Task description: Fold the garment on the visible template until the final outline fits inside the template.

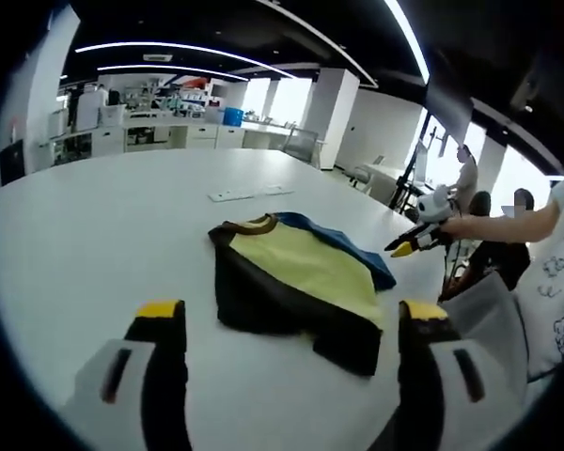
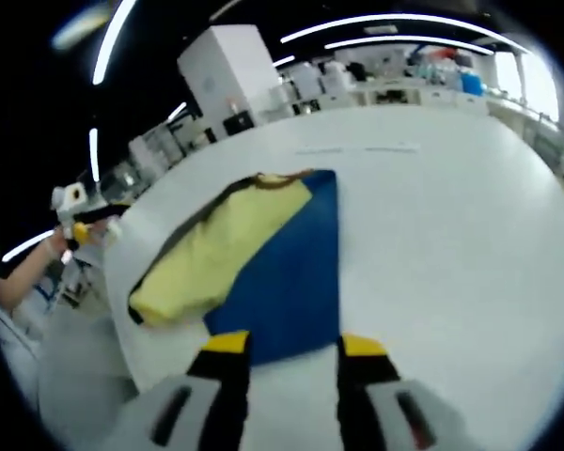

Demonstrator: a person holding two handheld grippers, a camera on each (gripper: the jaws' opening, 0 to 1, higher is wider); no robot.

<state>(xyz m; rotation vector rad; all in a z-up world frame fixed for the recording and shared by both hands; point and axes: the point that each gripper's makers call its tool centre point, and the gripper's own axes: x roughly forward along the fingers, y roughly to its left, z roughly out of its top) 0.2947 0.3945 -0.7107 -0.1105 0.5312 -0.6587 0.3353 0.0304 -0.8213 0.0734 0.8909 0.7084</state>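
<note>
Folded yellow, black and blue garment (image 1: pixel 296 282) lies on the white tabletop (image 1: pixel 103 235) at 12 o'clock of the left tool (image 1: pixel 291 324), jaws spread, empty; right tool (image 2: pixel 287 349), jaws apart, empty, sits just short of the blue template (image 2: pixel 296 272) under it

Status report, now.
Left gripper open, empty. Right gripper open, empty. Garment folded on blue template, yellow side spilling past it. Nothing in the way.
</note>
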